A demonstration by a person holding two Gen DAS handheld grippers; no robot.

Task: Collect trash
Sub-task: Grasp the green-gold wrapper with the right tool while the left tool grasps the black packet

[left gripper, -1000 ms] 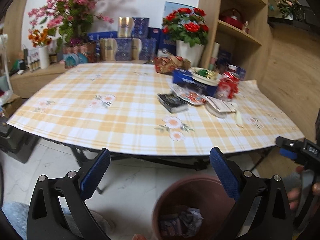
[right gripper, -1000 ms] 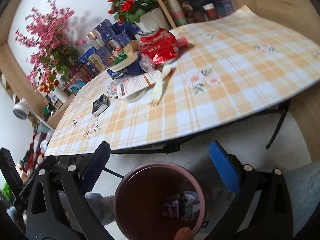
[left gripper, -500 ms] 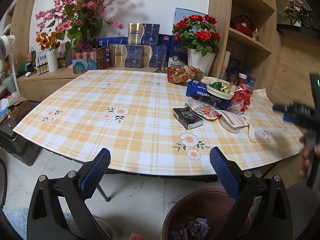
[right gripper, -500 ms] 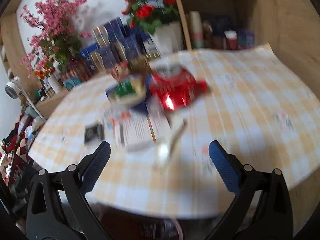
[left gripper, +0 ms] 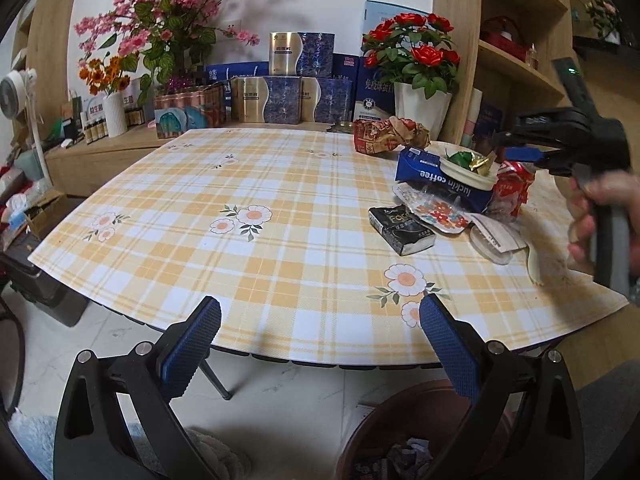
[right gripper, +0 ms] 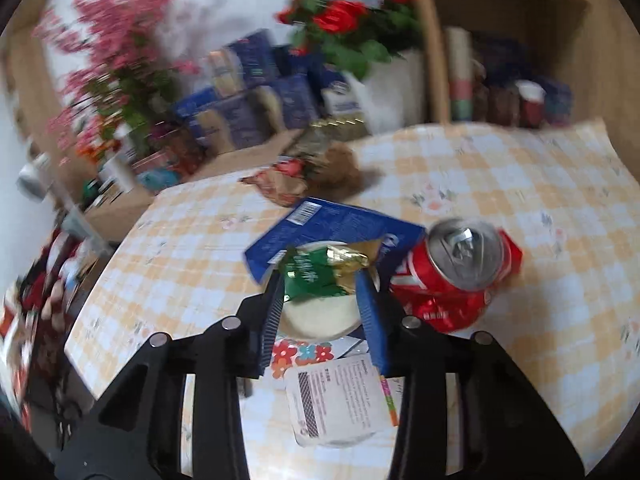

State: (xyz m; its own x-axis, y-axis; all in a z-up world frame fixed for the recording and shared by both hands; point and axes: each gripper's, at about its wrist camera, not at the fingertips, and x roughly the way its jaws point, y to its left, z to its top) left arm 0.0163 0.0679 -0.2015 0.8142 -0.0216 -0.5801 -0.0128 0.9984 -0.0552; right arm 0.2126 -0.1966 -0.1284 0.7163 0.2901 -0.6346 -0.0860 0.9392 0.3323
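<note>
A pile of trash lies on the checked tablecloth (left gripper: pixel 260 264). It holds a blue coffee box (right gripper: pixel 340 224), a crushed red can (right gripper: pixel 460 268), a black packet (left gripper: pixel 400 230) and a labelled clear lid (right gripper: pixel 340 400). A crumpled green and gold wrapper (right gripper: pixel 320 272) sits in a white bowl (right gripper: pixel 320 316) on the box. My right gripper (right gripper: pixel 320 280) is closing, its blue pads touching the wrapper on both sides. My left gripper (left gripper: pixel 320 344) hangs open and empty before the table's near edge. Below it stands a brown bin (left gripper: pixel 400 432) with trash inside.
A crumpled brown paper bag (left gripper: pixel 388 134) lies behind the pile and a pale spoon (left gripper: pixel 534 264) beside it. Red roses in a white pot (left gripper: pixel 420 108), gift boxes and pink blossoms line the sideboard behind. Wooden shelves (left gripper: pixel 516 76) rise at the right.
My right gripper rose from over the bin to the pile on the table and its jaws narrowed around the wrapper. The left gripper shifted a little, so the bin slid lower in its view.
</note>
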